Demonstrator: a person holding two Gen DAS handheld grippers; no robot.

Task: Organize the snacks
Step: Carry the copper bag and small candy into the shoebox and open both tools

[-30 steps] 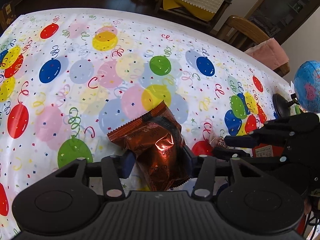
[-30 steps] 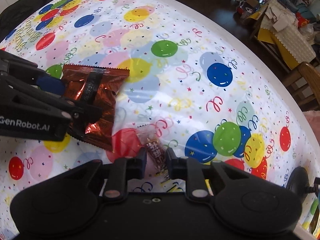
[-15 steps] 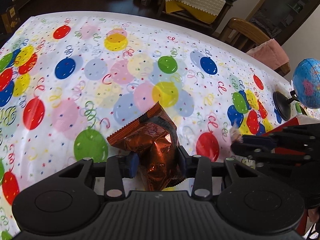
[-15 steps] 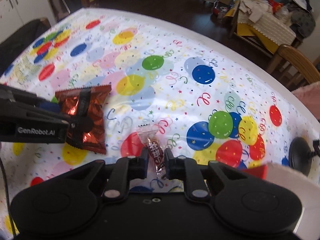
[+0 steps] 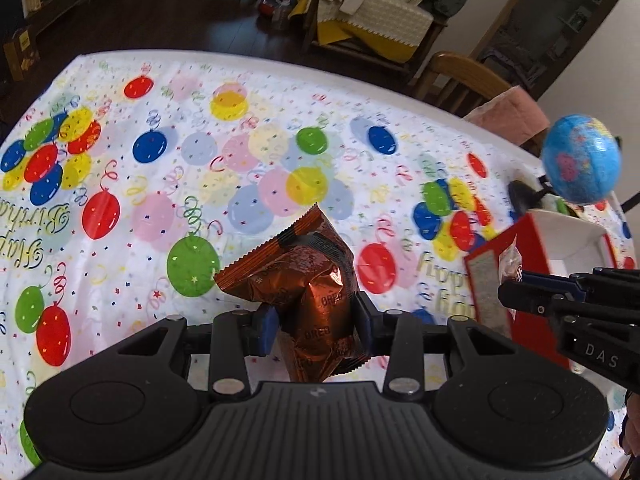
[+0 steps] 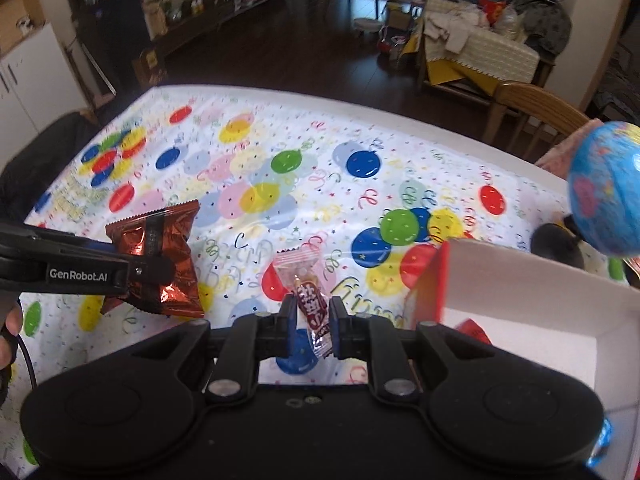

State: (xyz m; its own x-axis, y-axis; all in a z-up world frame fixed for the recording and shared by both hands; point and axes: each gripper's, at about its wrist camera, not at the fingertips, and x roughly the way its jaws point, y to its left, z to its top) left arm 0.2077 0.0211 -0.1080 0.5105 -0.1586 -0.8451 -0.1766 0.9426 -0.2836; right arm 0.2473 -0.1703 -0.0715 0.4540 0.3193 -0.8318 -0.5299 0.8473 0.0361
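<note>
My left gripper (image 5: 316, 322) is shut on a crinkled orange-brown foil snack bag (image 5: 308, 280) and holds it above the balloon-print tablecloth (image 5: 200, 168). The same snack bag (image 6: 160, 256) shows at the left of the right wrist view, clamped in the left gripper (image 6: 150, 270). My right gripper (image 6: 312, 316) is shut on a small clear-wrapped candy (image 6: 306, 288) with a dark red label, also lifted off the table. A red box (image 6: 520, 300) with a white inside stands open just right of the right gripper. In the left wrist view the red box (image 5: 532, 240) sits at the right, behind the right gripper (image 5: 516, 280).
A blue globe (image 5: 582, 160) on a black stand rises beyond the box at the table's right end. A wooden chair (image 5: 460, 76) with a pink cushion stands past the far edge. A person's hand (image 6: 10, 332) shows at the left edge. Dark floor and cluttered furniture lie beyond.
Both grippers have risen off the table and moved right with their snacks. The red box and the globe have come into view on the right. The right gripper has rolled.
</note>
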